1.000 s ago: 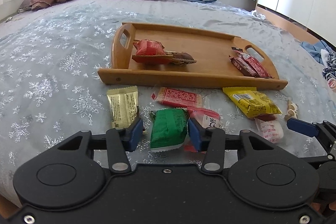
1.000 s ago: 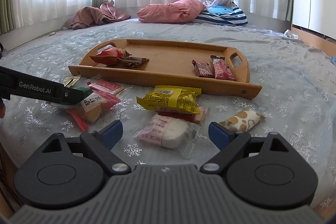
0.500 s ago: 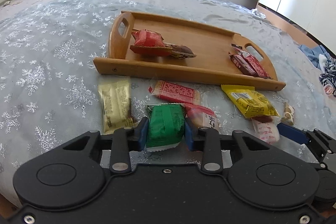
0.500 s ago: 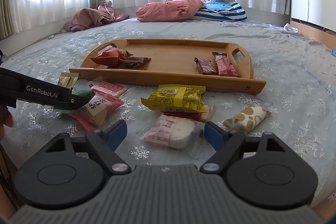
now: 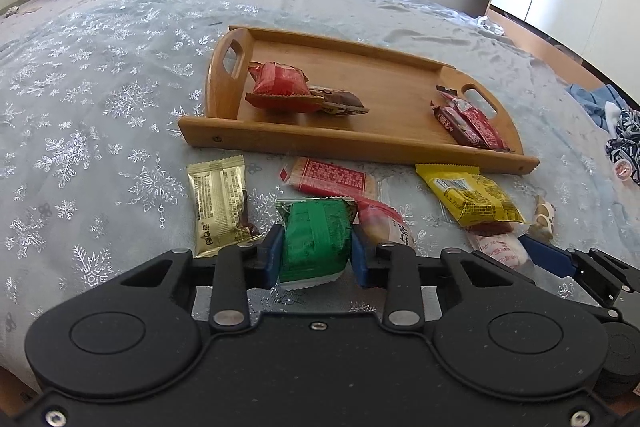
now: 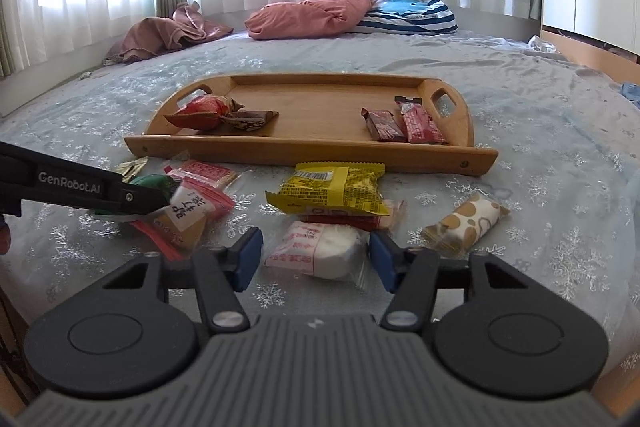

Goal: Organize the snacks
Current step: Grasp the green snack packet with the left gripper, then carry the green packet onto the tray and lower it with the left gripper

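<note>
My left gripper (image 5: 316,253) is shut on a green snack packet (image 5: 314,239), its blue pads pressed on both sides, low over the bedspread. A gold packet (image 5: 218,203), a red cracker packet (image 5: 332,179) and a yellow packet (image 5: 470,197) lie in front of the wooden tray (image 5: 384,143). The tray (image 6: 304,153) holds a red packet (image 6: 200,113), a brown one and two red bars (image 6: 404,125). My right gripper (image 6: 316,259) is open around a white-and-pink packet (image 6: 320,247). A spotted packet (image 6: 466,223) lies to its right.
The snacks lie on a grey snowflake bedspread (image 5: 100,107). A pink pillow (image 6: 308,13) and a striped pillow (image 6: 408,13) lie at the far end, brown cloth (image 6: 168,35) at far left. Clothes (image 5: 616,119) lie off the bed's right side.
My left gripper closed its fingers from either side onto the green packet. My right gripper moved forward and narrowed around the white-and-pink packet.
</note>
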A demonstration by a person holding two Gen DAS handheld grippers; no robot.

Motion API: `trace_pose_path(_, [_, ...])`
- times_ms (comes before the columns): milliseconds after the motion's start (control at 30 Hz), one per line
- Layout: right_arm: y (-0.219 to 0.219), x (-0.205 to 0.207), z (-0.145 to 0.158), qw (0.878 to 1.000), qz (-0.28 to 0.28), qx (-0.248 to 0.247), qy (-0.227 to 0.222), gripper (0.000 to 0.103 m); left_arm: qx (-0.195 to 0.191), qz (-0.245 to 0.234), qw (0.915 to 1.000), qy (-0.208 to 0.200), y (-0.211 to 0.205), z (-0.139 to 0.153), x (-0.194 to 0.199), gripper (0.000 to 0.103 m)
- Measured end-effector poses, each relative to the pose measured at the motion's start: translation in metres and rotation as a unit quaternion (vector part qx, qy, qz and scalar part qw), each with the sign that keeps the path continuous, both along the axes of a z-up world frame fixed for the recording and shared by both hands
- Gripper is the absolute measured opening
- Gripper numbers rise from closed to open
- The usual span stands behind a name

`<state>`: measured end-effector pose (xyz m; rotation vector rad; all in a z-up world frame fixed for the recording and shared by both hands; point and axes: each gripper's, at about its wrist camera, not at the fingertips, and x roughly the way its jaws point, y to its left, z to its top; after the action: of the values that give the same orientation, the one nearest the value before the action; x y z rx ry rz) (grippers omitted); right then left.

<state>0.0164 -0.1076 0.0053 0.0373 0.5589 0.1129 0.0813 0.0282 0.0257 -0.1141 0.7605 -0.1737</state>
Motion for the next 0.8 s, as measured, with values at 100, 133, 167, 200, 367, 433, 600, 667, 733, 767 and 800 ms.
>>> trace_pose_path(100, [0.001, -0.003, 0.002, 1.0, 0.005, -0.004, -0.003, 0.06, -0.003, -0.001, 1.0, -0.001, 0.001, 0.003, 0.0, 0.032])
trace_pose_path(133, [0.002, -0.004, 0.003, 1.0, 0.007, -0.006, -0.004, 0.06, -0.005, -0.003, 1.0, -0.003, 0.002, 0.005, 0.0, 0.032])
trace_pose_path(167, [0.002, -0.005, 0.004, 1.0, 0.009, -0.007, -0.006, 0.06, -0.006, -0.004, 1.0, -0.004, 0.002, 0.007, 0.0, 0.032])
trace_pose_path(200, [0.003, -0.006, 0.006, 1.0, 0.01, -0.008, -0.007, 0.06, -0.006, -0.005, 1.0, -0.006, 0.003, 0.009, 0.0, 0.032])
trace_pose_path(367, [0.003, -0.01, 0.016, 1.0, 0.017, -0.007, -0.013, 0.06, -0.015, -0.009, 0.9997, -0.018, 0.008, 0.025, 0.002, 0.032])
trace_pose_path(433, [0.002, -0.012, 0.021, 1.0, 0.02, -0.007, -0.017, 0.06, -0.018, -0.011, 0.9995, -0.023, 0.011, 0.032, 0.003, 0.032])
trace_pose_path(600, [-0.001, -0.012, 0.035, 0.999, 0.019, 0.001, -0.032, 0.06, -0.014, -0.006, 0.9994, -0.031, 0.017, 0.043, 0.011, 0.032])
trace_pose_path(667, [-0.003, -0.01, 0.04, 0.999, 0.015, 0.008, -0.035, 0.06, -0.012, -0.005, 0.9994, -0.033, 0.018, 0.046, 0.013, 0.032])
trace_pose_path(733, [-0.006, -0.007, 0.043, 0.999, 0.013, 0.012, -0.038, 0.06, -0.014, -0.005, 0.9993, -0.034, 0.019, 0.048, 0.015, 0.032])
trace_pose_path(767, [-0.007, -0.005, 0.044, 0.999, 0.011, 0.012, -0.04, 0.06, -0.015, -0.006, 0.9993, -0.034, 0.019, 0.049, 0.016, 0.032])
trace_pose_path(800, [-0.007, -0.003, 0.046, 0.999, 0.009, 0.011, -0.042, 0.06, -0.015, -0.007, 0.9993, -0.034, 0.019, 0.049, 0.017, 0.032])
